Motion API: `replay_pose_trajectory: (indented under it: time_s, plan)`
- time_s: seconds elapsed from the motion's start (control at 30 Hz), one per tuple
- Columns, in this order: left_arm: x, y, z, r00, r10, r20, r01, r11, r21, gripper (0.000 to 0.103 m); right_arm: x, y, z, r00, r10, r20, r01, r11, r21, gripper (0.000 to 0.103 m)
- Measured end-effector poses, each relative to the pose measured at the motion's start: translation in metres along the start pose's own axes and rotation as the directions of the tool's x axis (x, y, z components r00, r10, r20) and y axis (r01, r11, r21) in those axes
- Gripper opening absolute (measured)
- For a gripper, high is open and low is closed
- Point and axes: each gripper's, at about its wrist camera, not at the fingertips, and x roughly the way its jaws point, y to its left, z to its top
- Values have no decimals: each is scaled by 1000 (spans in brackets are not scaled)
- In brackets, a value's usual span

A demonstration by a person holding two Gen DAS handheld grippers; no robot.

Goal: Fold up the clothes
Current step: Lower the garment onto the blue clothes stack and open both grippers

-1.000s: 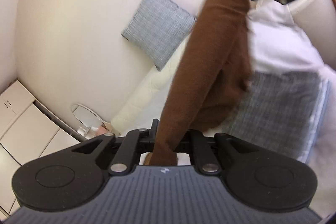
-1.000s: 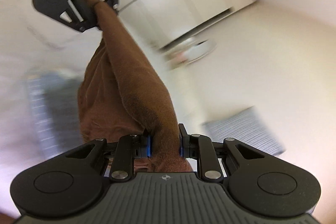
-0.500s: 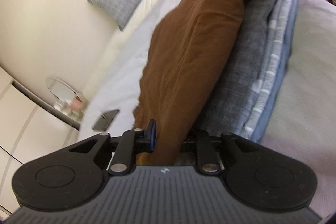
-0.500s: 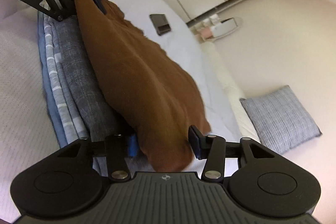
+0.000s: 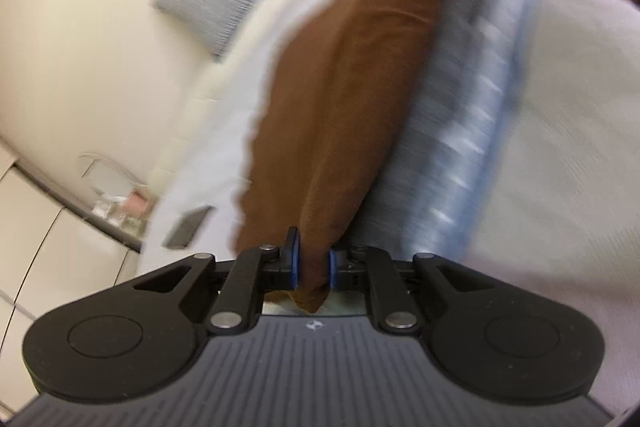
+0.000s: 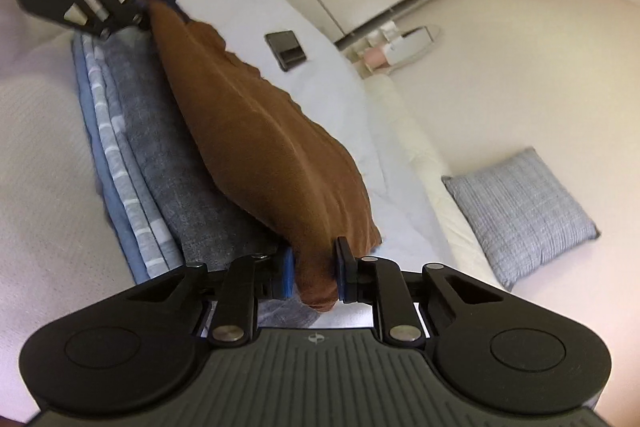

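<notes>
**Brown garment held at both ends over the stack**

In the right wrist view, we see the white bedspread [image 6: 36, 155] at 9 o'clock, then the stack of folded clothes [image 6: 160, 163]. The brown garment [image 6: 260, 143] lies along the stack's right edge. Our left gripper [image 5: 311, 263] has its jaws closed on one end; our right gripper [image 6: 314, 273] clamps the other. A dark phone [image 6: 286, 50] lies at 12 o'clock, a grey cushion [image 6: 520, 215] at 3 o'clock.

Brown garment [image 6: 260, 147], grey folded cloth [image 6: 168, 163], blue white-striped cloth [image 6: 116, 147], grey-blue woven pillow [image 6: 520, 211]
</notes>
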Motion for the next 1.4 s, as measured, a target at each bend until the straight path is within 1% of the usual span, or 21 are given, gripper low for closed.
replay_pose_trajectory:
  time_s: [0.07, 0.1, 0.17, 0.27, 0.3, 0.33, 0.47, 0.53, 0.57, 0.6, 0.63, 0.67, 0.7, 0.77, 0.83, 0.9, 0.97, 1.07, 1.17, 1.3, 1.4]
  plan:
    - [-3, -6, -5, 1000, 14, -1, -14, 1000, -1, 13, 7, 8, -6, 999, 24, -23, -25, 999, -31, 18]
    - [-5, -7, -7, 1000, 17, -4, -17, 1000, -12, 16, 8, 13, -10, 999, 31, -27, -33, 999, -41, 18]
    - [-9, -4, -11, 1000, 22, -11, -22, 999, -38, 16, 6, 17, -12, 1000, 19, -17, -20, 999, -46, 19]
    - [-18, -1, -16, 999, 42, -13, -43, 997, -62, 16, 1, 14, -13, 1000, -1, -15, 1, 1000, -22, 24]
    - [-20, 0, -17, 999, 49, -11, -49, 997, -67, 16, -2, 12, -14, 1000, -7, -15, 7, 1000, -14, 28]
    - [-22, 1, -18, 998, 56, -8, -57, 996, -69, 16, -4, 12, -16, 1000, -17, -16, 17, 1000, -11, 30]
    - [-17, 3, -17, 998, 58, -1, -58, 997, -49, 16, -9, 11, -24, 999, -43, -21, 42, 999, -19, 31]
    - [-9, 4, -15, 999, 50, -5, -50, 998, -45, 14, -6, 14, -23, 999, -42, -16, 42, 998, -55, 31]
    - [-4, 6, -14, 999, 46, -9, -47, 998, -44, 9, -4, 16, -22, 999, -39, -14, 38, 997, -74, 31]
    - [-1, 8, -14, 999, 49, -11, -50, 998, -48, 8, -2, 18, -21, 999, -33, -15, 31, 996, -89, 31]
    - [-1, 11, -12, 998, 57, -9, -57, 996, -63, 7, 1, 17, -20, 1000, -17, -26, 14, 996, -88, 27]
    - [-2, 13, -11, 998, 60, -6, -60, 995, -74, 7, 5, 16, -20, 999, 0, -37, -3, 996, -87, 16]
    - [-4, 13, -10, 998, 57, -4, -57, 995, -79, 7, 8, 15, -19, 999, 10, -42, -13, 996, -84, 11]
    - [-6, 12, -11, 999, 47, -4, -47, 995, -83, 7, 0, 9, -15, 1000, -19, -16, 18, 998, -62, 10]
    - [-3, 3, -15, 1000, 24, -20, -25, 998, -59, 7, -10, 5, -13, 999, -47, 6, 47, 998, -39, 10]
    - [-2, -4, -19, 999, 17, -30, -18, 998, -53, 7, -11, 14, -19, 1000, -24, -11, 24, 999, -39, 10]
    - [-5, -5, -19, 999, 17, -36, -19, 998, -57, 7, -6, 28, -27, 1000, -2, -31, 0, 998, -67, 12]
    - [-11, -5, -20, 999, 10, -49, -13, 998, -59, 7, -4, 30, -29, 999, -5, -36, 3, 999, -52, 12]
    - [-22, 2, -27, 998, -1, -61, -5, 995, -99, 7, -5, 28, -27, 999, -11, -43, 8, 999, -50, 13]
    - [-42, 16, -35, 998, 4, -67, -16, 981, -191, 7, -17, 21, -24, 999, 8, -31, -6, 998, 69, 14]
    - [-53, 32, -31, 999, 16, -46, -28, 960, -278, 7, -27, 15, -22, 1000, 20, -20, -17, 988, 157, 15]
